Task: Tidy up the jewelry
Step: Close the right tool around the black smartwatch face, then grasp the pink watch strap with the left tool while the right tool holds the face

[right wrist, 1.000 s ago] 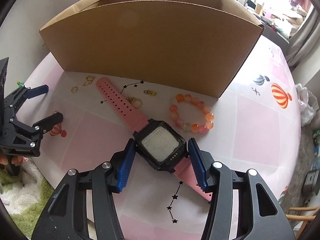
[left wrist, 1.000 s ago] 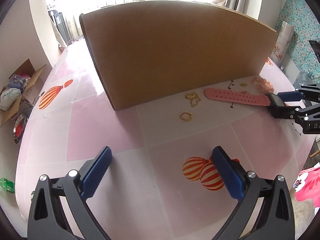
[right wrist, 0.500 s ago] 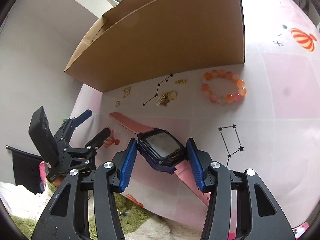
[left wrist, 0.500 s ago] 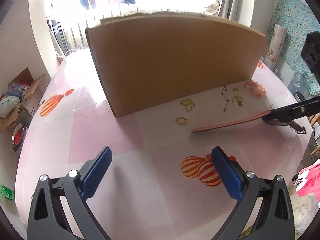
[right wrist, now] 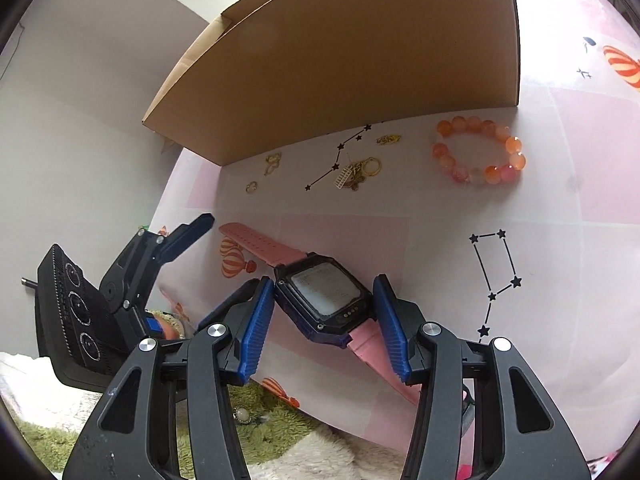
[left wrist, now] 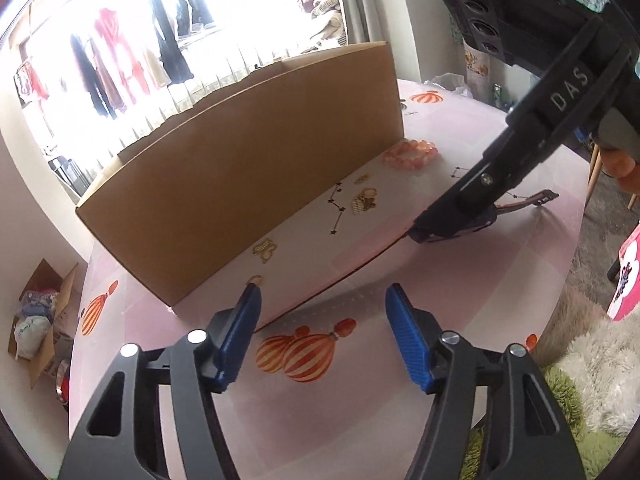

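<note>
My right tongs (right wrist: pixel 324 320) pinch the watch (right wrist: pixel 324 300) (face shown only here), strap toward my closing, empty left tongs (left wrist: pixel 322 328).

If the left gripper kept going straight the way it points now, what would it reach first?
Probably the free end of the pink watch strap, which hangs just ahead of the left gripper between its open fingers. Beyond it stands the cardboard box. Depth is hard to judge.

right gripper (right wrist: pixel 324 316) at lower centre of its view, blue pads clamped on the watch (right wrist: pixel 324 300) case. left gripper (left wrist: pixel 322 336) at bottom centre, jaws just been closing, nothing between them.
</note>
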`<state>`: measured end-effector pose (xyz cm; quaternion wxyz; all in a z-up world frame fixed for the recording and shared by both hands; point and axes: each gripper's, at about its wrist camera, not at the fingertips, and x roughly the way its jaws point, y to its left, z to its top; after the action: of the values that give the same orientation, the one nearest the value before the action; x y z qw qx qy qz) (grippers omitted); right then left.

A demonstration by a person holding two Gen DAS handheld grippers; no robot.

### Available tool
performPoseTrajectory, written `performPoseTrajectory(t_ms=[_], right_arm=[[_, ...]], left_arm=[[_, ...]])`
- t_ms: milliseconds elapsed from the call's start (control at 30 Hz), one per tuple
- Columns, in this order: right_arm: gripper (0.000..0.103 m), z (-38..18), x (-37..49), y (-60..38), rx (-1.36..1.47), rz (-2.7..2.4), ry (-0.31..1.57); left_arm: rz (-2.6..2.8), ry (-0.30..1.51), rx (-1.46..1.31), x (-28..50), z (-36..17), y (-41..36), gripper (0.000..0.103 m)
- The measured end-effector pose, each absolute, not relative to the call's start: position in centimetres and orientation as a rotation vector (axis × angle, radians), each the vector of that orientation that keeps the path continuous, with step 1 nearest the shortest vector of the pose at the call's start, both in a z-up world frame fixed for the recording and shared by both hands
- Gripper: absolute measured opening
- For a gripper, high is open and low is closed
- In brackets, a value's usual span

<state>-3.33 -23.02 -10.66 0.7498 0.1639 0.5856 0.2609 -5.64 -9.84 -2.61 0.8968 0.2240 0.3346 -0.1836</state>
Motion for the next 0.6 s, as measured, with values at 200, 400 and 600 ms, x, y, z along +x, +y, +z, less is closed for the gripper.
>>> performPoseTrajectory(t_ms=[200, 400, 600], right_arm=[[0.048, -11.1, -4.1, -21.5, 0.354, 0.615, 1.285], [0.048, -11.2, -4.5, -20.7, 0.336, 0.645, 1.280], [0.051, -11.1, -5.0, -21.4, 0.366, 0.617, 1.245]], left_arm=[[-0.402, 0.714, 0.490, -5.4, -3.2, -10.4, 0.041], [-0.410, 0.728, 0.495, -5.2, -3.5, -10.8, 0.020], [-0.427, 0.764, 0.435, -4.7, -3.3, -10.3, 0.013]])
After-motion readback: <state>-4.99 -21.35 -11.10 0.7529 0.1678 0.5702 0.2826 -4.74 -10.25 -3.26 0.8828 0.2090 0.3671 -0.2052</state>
